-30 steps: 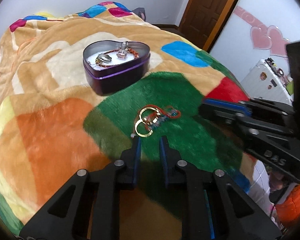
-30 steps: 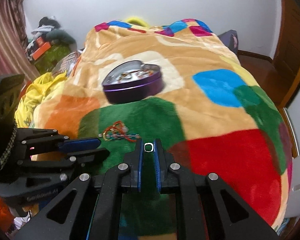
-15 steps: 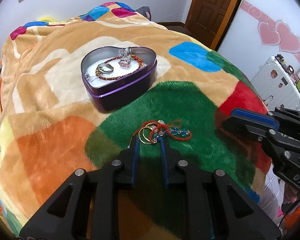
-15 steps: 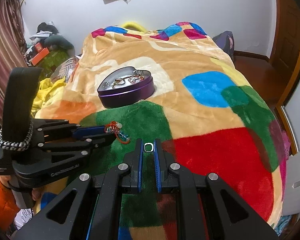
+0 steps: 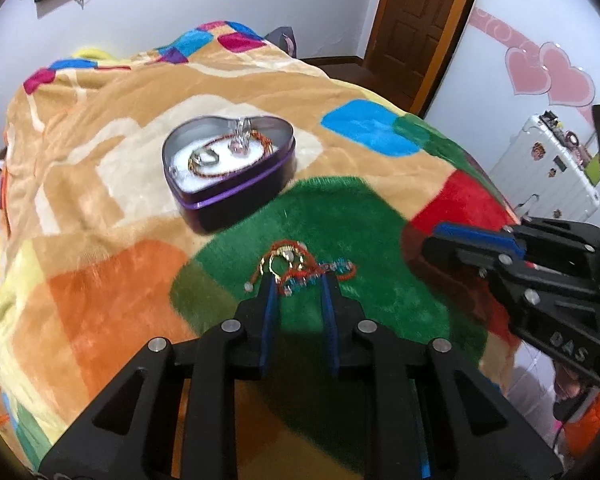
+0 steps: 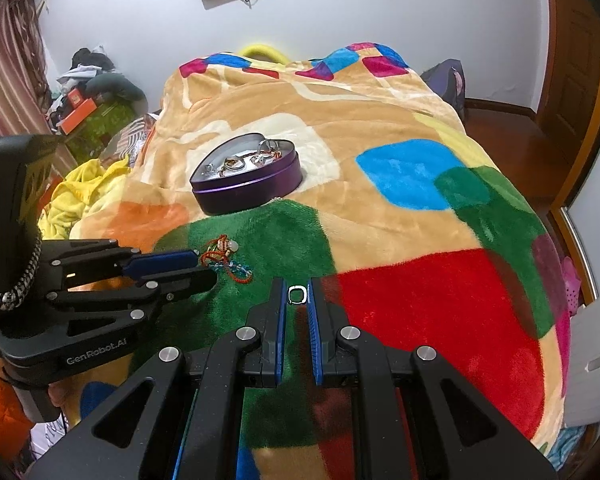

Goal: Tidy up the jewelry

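A purple heart-shaped tin (image 5: 236, 196) (image 6: 252, 188) sits on the patchwork blanket and holds rings and a red cord bracelet on white padding. A tangle of red cord, gold rings and blue beads (image 5: 300, 266) (image 6: 226, 260) lies on the green patch. My left gripper (image 5: 298, 286) is open, its fingertips at either side of the near edge of that tangle. My right gripper (image 6: 297, 294) is shut on a small silver ring (image 6: 297, 294) and holds it above the green and red patches, right of the left gripper (image 6: 172, 268).
The blanket (image 6: 420, 208) covers the whole bed and drops off at its edges. A wooden door (image 5: 424, 20) and a white suitcase (image 5: 548, 172) stand to the right of the bed. Clutter and yellow cloth (image 6: 84, 192) lie at the bed's left side.
My left gripper has opened wider and closed in on the tangle, which now lies between its fingertips. My right gripper still holds the silver ring and has barely moved.
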`<state>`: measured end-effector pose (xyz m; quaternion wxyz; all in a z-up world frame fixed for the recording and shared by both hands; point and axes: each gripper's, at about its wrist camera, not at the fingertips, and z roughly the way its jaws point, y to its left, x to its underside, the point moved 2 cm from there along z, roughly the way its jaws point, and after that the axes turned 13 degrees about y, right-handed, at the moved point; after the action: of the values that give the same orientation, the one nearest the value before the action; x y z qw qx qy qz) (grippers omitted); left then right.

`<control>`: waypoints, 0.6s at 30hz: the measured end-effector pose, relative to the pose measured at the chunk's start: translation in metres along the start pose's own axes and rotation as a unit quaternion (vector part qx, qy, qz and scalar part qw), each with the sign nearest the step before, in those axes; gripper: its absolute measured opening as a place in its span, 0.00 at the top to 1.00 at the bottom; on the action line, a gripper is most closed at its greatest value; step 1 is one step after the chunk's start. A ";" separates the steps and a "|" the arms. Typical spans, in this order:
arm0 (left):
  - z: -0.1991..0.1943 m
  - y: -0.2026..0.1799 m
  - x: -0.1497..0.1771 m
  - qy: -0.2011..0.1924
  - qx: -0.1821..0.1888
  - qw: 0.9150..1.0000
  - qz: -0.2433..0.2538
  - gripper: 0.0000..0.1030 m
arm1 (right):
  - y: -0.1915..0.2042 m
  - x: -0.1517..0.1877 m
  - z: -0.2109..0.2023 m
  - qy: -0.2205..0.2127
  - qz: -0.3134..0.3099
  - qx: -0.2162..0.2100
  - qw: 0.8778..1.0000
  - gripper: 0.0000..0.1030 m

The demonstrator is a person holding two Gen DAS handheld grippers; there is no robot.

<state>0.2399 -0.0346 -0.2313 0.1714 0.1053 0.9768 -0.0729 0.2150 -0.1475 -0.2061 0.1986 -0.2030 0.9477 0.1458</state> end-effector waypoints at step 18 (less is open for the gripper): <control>-0.039 0.007 -0.004 -0.053 0.010 0.998 -0.015 1.00 | 0.002 -0.005 -0.011 -0.015 -0.003 -0.005 1.000 0.91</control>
<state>0.2324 -0.0219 -0.1941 0.2206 0.0883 0.9671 -0.0910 0.2152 -0.1480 -0.1943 0.2126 -0.2048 0.9431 0.1530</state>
